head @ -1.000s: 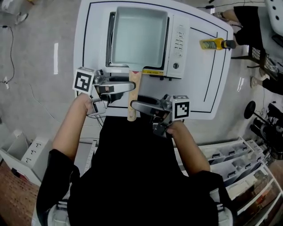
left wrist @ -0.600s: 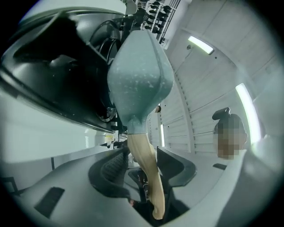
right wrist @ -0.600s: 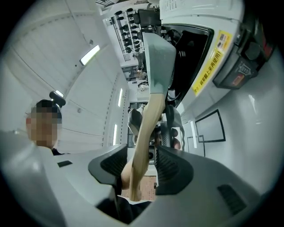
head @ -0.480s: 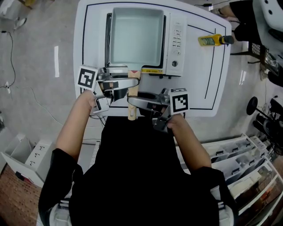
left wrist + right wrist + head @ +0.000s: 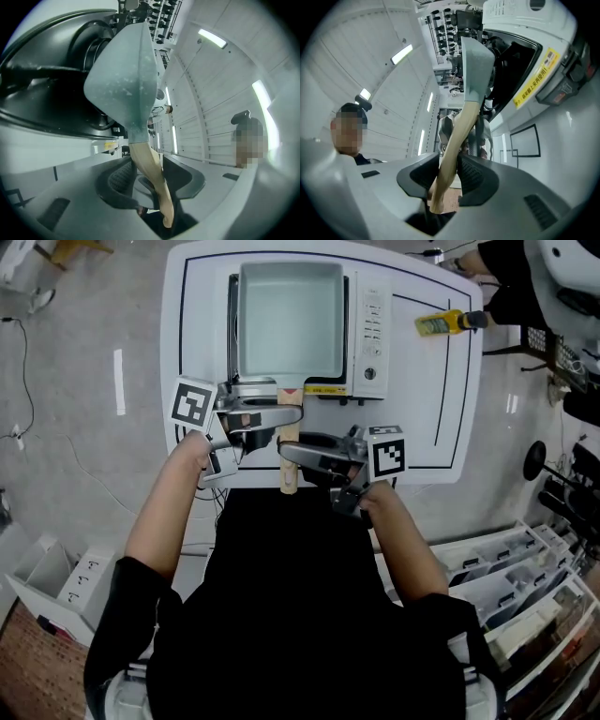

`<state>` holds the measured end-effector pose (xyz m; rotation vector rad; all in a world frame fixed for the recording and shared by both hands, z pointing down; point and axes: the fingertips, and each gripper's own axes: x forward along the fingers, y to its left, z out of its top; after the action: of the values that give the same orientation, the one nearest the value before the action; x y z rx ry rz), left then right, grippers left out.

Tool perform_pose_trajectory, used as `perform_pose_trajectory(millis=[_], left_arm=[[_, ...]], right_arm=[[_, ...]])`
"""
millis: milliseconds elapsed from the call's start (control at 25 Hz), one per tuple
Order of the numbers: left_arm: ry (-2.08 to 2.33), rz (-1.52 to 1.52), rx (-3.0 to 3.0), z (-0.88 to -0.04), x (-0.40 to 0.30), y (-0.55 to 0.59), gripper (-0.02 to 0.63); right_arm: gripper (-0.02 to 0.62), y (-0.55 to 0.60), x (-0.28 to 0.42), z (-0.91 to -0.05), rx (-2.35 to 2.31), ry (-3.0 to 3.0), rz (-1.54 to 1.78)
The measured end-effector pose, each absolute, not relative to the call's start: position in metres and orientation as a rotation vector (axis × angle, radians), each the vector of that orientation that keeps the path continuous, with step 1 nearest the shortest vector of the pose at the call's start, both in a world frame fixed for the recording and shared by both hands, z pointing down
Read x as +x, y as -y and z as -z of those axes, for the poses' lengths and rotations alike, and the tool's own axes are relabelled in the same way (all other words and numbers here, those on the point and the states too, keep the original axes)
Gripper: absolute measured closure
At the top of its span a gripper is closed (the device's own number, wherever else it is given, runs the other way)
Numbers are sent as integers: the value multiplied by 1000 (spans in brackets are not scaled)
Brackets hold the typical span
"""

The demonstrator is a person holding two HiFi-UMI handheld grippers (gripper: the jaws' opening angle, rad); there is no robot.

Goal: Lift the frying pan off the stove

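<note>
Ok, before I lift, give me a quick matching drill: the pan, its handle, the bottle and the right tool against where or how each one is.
1. frying pan
2. wooden handle
3. yellow bottle
4. right tool

A. near the table's right edge
B. shut on the wooden handle
C. on the stove
D. sticking out from the stove toward the table's near edge

Pairs: 1-C, 2-D, 3-A, 4-B
</note>
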<state>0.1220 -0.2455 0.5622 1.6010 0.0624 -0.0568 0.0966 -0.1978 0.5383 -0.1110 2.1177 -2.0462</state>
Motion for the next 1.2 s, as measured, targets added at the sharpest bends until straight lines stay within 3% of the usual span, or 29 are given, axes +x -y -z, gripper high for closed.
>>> perform_pose_trajectory(millis=[720,1200], left_arm=[[-110,28,1773,-463,99,237,425],[-137,49,1887,-398,106,161,425]], right_arm=[[446,190,74,-448,-135,-2311,1689],[439,113,83,-389,-76,-2419,1512]])
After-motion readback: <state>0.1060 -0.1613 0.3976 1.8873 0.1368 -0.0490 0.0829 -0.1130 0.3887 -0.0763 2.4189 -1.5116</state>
